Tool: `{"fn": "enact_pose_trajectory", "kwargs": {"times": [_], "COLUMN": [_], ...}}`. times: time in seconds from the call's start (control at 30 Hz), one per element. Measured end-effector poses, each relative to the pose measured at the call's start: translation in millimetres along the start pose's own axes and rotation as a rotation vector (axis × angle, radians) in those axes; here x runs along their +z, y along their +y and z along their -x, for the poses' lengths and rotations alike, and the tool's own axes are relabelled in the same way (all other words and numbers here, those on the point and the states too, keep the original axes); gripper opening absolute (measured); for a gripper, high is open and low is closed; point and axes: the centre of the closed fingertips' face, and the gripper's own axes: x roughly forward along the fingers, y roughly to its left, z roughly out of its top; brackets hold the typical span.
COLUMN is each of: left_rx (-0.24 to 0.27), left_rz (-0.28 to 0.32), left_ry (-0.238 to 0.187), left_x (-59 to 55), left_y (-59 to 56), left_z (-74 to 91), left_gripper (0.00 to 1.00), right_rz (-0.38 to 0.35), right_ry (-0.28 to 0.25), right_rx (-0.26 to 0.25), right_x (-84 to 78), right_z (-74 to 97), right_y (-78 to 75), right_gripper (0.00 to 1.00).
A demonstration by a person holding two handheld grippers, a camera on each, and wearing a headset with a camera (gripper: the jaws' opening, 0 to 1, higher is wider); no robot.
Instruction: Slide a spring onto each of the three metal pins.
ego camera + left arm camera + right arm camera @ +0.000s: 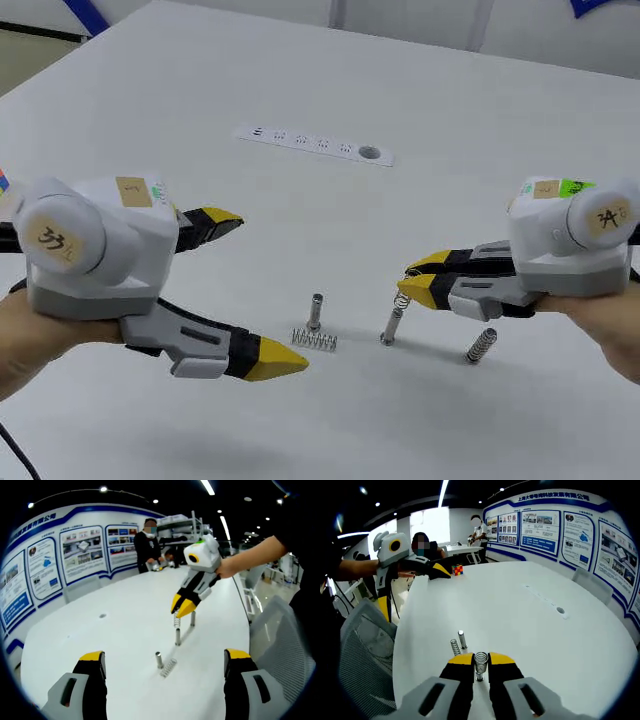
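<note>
Right gripper (410, 280) is pinching 1 spring (401, 299) atop a pin (391, 325); left gripper (272, 292) is hovering wide open near 1 loose spring (314, 339).

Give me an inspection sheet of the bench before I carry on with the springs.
Surface: white table, built-in socket strip.
Job's things: bare pin upright, loose spring lying beside; middle pin with held spring at its top; third pin, spring already on.
Clutter: puzzle cube at far edge.
Tools: left tool open, hovering; right tool shut on held spring.
Cables: dark cable at near edge.
Surroundings: wall posters, people, mesh chair.
</note>
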Motion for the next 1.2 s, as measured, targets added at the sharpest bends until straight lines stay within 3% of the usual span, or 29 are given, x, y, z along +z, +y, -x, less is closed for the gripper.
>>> {"fn": "enact_pose_trajectory", "kwargs": {"times": [0.67, 0.83, 1.1, 1.2], "left_rx": [0.016, 0.056, 0.055, 0.052], "left_rz": [0.014, 0.019, 0.02, 0.032], "left_ry": [0.009, -0.001, 0.013, 0.001], "left_x": [-5.2, -4.8, -6.7, -5.6], "left_y": [2.4, 10.0, 10.7, 9.9], "left_z": [2.7, 4.5, 4.3, 4.4], "left_gripper": [1.0, 1.0, 0.98, 0.98], "right_rz": [-0.004, -0.007, -0.005, 0.002], "right_ry": [0.053, 0.068, 0.093, 0.106], "right_rx": [0.002, 0.002, 0.002, 0.002], "right_x": [-25.1, -31.5, -40.8, -44.6], "right_z": [-17.4, -21.2, -27.9, -30.3], "right_y": [4.8, 4.2, 5.6, 5.9], "right_gripper": [0.11, 0.11, 0.11, 0.11]}}
